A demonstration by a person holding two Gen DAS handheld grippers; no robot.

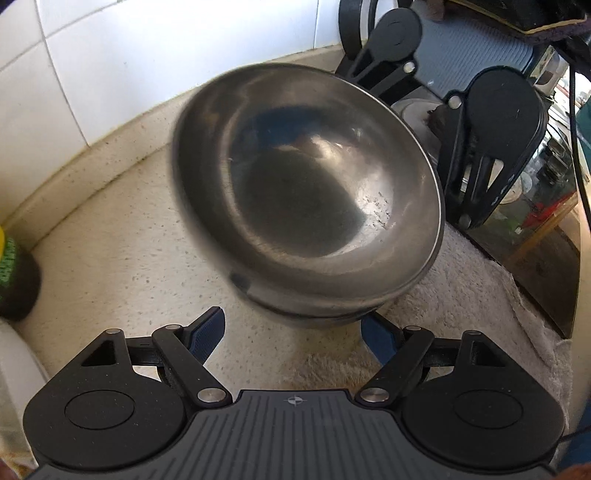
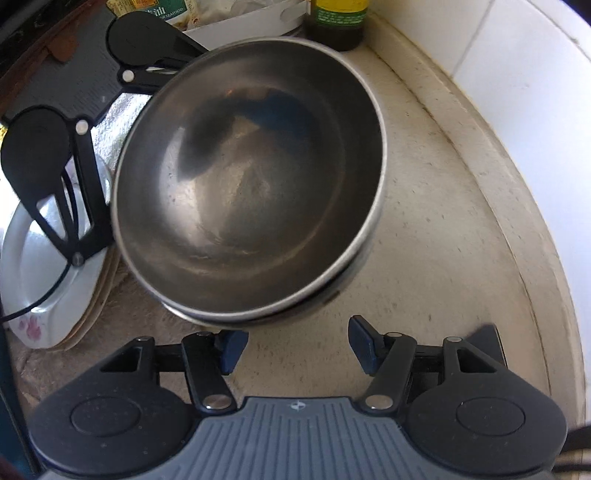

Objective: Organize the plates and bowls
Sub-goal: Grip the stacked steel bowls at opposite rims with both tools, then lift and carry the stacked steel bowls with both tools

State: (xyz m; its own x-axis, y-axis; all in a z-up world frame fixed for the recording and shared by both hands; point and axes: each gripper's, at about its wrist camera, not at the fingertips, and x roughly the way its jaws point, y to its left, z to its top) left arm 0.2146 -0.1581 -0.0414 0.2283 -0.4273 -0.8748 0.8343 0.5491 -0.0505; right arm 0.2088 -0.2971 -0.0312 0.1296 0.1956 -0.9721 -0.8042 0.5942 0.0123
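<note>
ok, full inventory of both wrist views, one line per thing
steel bowls: two nested, silver-grey, middle of the counter, between the two claws
counter: one, speckled cream, under the bowls
wall tiles: white, behind the counter
towel: one, off-white, on the counter by the bowls
plates: a stack, top one white with a pink flower print, on the towel
bottle: one, dark with a yellow-green label, at the back by the wall
white tray: one, holding packets, beside the bottle
left claw: open, black with blue pads, in front of the bowls
right claw: open, black with blue pads, at the opposite side
</note>
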